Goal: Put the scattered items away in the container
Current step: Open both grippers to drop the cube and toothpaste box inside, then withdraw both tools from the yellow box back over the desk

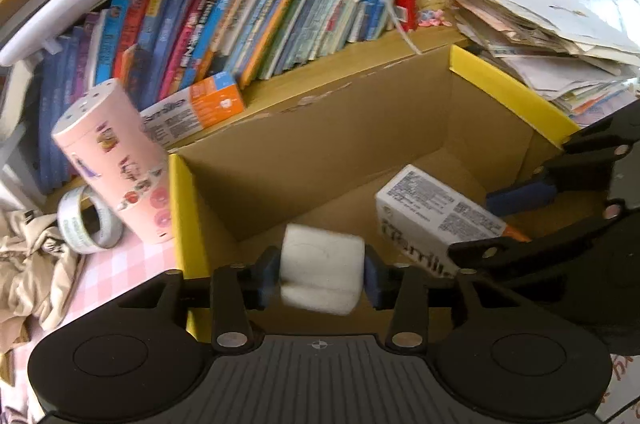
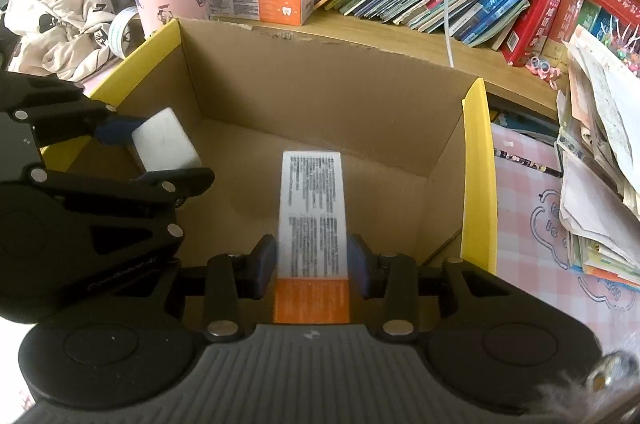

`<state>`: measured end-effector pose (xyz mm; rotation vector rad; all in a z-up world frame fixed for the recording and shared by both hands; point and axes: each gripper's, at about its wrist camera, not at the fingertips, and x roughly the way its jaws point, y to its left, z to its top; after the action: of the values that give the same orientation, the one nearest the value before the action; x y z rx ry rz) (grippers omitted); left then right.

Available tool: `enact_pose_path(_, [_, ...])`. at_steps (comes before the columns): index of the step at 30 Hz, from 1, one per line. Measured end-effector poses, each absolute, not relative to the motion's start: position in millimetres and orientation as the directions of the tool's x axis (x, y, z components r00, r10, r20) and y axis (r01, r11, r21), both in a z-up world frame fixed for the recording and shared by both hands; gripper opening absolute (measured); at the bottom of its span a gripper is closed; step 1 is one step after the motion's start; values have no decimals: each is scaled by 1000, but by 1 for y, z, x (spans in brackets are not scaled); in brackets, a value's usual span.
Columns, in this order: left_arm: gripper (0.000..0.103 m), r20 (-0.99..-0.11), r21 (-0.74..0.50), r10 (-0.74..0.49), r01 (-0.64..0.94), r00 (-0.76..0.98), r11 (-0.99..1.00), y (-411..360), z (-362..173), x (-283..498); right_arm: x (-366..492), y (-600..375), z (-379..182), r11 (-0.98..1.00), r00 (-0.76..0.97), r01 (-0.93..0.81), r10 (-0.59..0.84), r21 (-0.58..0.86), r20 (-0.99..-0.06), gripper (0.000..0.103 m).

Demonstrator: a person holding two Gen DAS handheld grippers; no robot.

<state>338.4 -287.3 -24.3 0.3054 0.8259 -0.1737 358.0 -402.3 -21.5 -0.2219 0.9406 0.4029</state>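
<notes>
An open cardboard box (image 1: 320, 128) with yellow-edged flaps is the container; it also shows in the right wrist view (image 2: 320, 104). My left gripper (image 1: 322, 274) is shut on a white foam block (image 1: 322, 274) above the box's near left corner; the block also shows in the right wrist view (image 2: 166, 140). My right gripper (image 2: 312, 260) is shut on a white and orange toothpaste box (image 2: 310, 224), held over the box interior; it also shows in the left wrist view (image 1: 432, 216).
A pink cylinder (image 1: 116, 164), a tape roll (image 1: 86, 222) and a second toothpaste box (image 1: 196, 106) lie left of and behind the box. Books (image 1: 260, 12) line the shelf behind. Paper stacks (image 1: 552, 24) sit to the right, crumpled cloth (image 1: 28, 272) to the left.
</notes>
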Motion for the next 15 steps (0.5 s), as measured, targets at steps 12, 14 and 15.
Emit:
enact_pose_path(12, [71,-700,153,-48,215,712,964,-272,-2,321,339,-416,4,916,605,-402,257,-11,-754,58])
enact_pose_path(14, [73,-692,144,-48,204,721,968,-271,2,317,334,-418,9,918,620,-397,259,-11,-740,58])
enact_pose_path(15, [74,-684,146,-43,195,728,970,-271,5,315,331,-420,12,919,629,-394,260,-12,-732,59])
